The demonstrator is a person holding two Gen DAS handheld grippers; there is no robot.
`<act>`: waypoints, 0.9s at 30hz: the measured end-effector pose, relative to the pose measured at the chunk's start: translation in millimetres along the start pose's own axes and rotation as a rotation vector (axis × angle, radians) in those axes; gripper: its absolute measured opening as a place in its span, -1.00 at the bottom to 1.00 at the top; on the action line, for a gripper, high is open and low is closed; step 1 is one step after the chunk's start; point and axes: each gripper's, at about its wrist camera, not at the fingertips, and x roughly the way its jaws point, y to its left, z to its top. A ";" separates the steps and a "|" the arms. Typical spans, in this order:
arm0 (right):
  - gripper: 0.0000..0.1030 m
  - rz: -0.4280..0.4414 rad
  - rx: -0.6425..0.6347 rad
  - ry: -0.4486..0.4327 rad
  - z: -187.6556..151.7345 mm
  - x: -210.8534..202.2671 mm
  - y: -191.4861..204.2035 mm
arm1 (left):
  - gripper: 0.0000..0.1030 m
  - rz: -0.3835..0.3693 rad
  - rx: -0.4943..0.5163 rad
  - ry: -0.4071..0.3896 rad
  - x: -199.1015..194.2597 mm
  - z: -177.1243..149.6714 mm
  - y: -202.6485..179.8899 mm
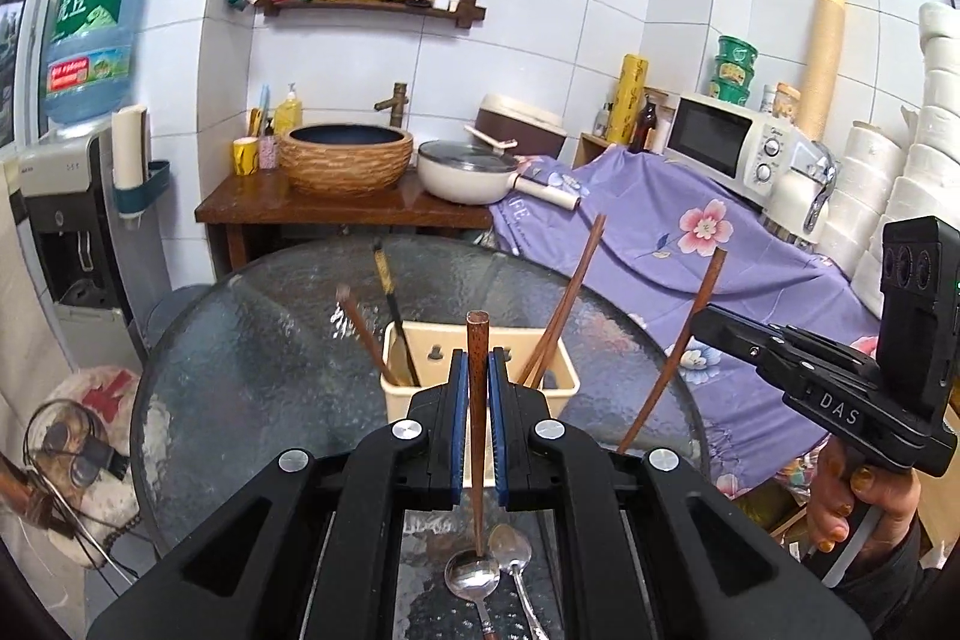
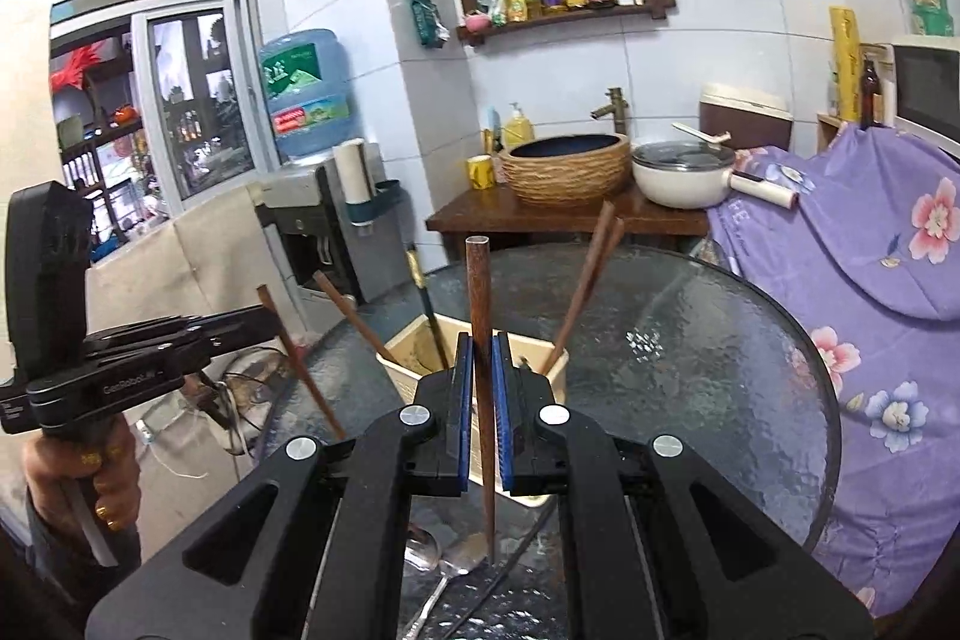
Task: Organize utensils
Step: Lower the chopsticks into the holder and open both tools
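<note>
Left wrist view. Left claw (image 1: 478, 436) closed on a brown wooden chopstick (image 1: 477, 400) held upright between the blue pads (image 1: 458, 424); its lower tip rests in the bowl of a metal spoon (image 1: 471, 577) lying on the round glass surface (image 1: 252, 340), nearer the camera than the beige utensil holder (image 1: 558, 388). A second spoon (image 1: 513, 556) lies just beside the first. The holder stands near the middle of the surface, with bare glass to its left and behind it; chopsticks (image 1: 561, 316) lean out of it. To the right of the holder, the right claw (image 1: 705, 319) grips another chopstick (image 1: 672, 346), tilted, tip down near the surface edge; its body reads "DAS". The right hand (image 1: 840, 490) wraps the handle from below.

Right wrist view. Right claw (image 2: 482, 424) closed on a chopstick (image 2: 480, 340), nearly upright, tip over the spoons (image 2: 444, 562) in front of the holder (image 2: 540, 382). Open glass (image 2: 720, 340) extends right of the holder to the rim. Left of the holder, the left claw (image 2: 267, 316) holds a tilted chopstick (image 2: 300, 370); its body reads "GenRobot". The left hand (image 2: 84, 484) grips the handle upright.
</note>
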 end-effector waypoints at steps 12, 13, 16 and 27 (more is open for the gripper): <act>-0.86 0.056 -0.025 -0.067 95.6 -4.7 21.5 | -0.87 0.019 0.006 -0.127 -22.2 93.2 -6.7; -0.86 0.053 -0.022 -0.073 101.9 -3.8 22.0 | -0.87 0.022 0.006 -0.134 -22.1 98.8 -6.9; -0.86 0.034 -0.018 -0.093 118.4 -0.3 22.3 | -0.87 0.023 -0.007 -0.151 -21.0 116.0 -6.0; -0.86 -0.045 -0.016 -0.078 97.4 51.7 15.1 | -0.87 0.095 -0.021 -0.120 33.2 95.3 0.7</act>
